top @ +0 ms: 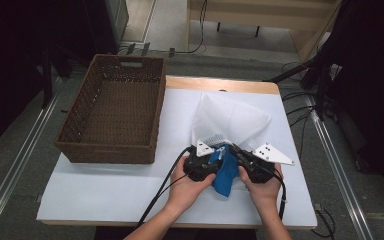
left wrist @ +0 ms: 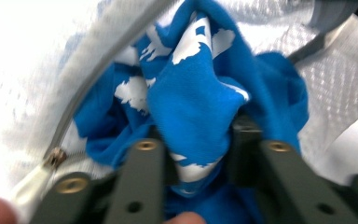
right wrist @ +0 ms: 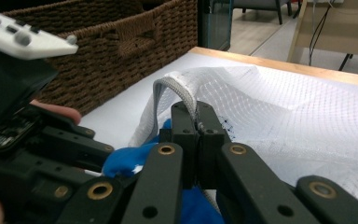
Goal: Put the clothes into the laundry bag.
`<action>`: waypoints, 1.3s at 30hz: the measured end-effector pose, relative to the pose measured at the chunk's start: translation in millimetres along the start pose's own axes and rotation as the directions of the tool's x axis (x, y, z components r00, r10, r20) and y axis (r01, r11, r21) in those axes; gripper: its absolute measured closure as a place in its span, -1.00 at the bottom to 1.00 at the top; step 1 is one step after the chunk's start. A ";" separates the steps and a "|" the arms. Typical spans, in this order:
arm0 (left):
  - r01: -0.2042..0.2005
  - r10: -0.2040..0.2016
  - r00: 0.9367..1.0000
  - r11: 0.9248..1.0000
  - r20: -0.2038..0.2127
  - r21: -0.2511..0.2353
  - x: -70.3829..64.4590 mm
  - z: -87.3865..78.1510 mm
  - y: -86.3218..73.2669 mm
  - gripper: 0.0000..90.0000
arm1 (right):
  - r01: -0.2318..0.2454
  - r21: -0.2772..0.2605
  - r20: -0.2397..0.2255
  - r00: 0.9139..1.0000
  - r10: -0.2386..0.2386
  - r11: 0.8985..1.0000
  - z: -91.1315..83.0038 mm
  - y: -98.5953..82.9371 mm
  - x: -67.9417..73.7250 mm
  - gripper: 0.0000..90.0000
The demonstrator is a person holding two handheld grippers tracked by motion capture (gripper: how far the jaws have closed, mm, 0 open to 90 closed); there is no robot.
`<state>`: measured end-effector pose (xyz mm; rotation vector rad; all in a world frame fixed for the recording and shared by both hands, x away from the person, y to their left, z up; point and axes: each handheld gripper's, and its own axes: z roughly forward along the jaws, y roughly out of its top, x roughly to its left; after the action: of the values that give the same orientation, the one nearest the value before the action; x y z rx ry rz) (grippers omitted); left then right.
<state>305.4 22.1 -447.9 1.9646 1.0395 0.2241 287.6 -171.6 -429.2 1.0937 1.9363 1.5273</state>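
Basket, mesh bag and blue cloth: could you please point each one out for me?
basket [top: 82, 107], high view, on its left wall.
mesh bag [top: 230, 117], high view, on its white netting.
blue cloth [left wrist: 191, 93], left gripper view, on the bunched fold above the jaws.

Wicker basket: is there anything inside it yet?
No. In the high view the wicker basket shows a bare woven bottom; the blue cloth is at the mesh bag.

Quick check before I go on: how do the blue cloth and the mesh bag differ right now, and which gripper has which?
The blue cloth is opaque with white patches; the mesh bag is white see-through netting with a grey zip edge. The left gripper is shut on the cloth; the right gripper is shut on the bag's edge. The cloth is bunched; the bag spreads wider. Both lie at the bag's mouth.
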 end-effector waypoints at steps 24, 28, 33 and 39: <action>-0.020 0.016 0.999 0.991 -0.028 -0.134 10.1 -1.4 11.2 -0.22 | -0.035 -0.016 0.009 0.999 0.035 0.999 -3.0 -1.5 -10.6 1.00; -0.067 0.066 0.998 0.994 -0.013 -0.091 -7.5 -3.9 -0.5 -0.42 | -0.038 -0.017 0.010 0.999 0.038 0.999 -2.7 -1.3 -10.4 1.00; -0.108 0.110 0.991 0.994 -0.078 0.030 -21.6 12.1 -14.9 -0.65 | -0.043 -0.010 0.007 0.999 0.043 0.999 -1.9 -2.1 -8.3 1.00; -0.070 0.073 0.992 0.997 -0.098 0.041 -19.3 16.4 -12.6 0.40 | -0.039 -0.009 0.000 0.999 0.039 0.999 -1.3 -2.0 -8.0 1.00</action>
<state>294.2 1.1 -463.1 2.0444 1.0443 0.3469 290.7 -178.9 -431.7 1.1336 1.9169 1.5550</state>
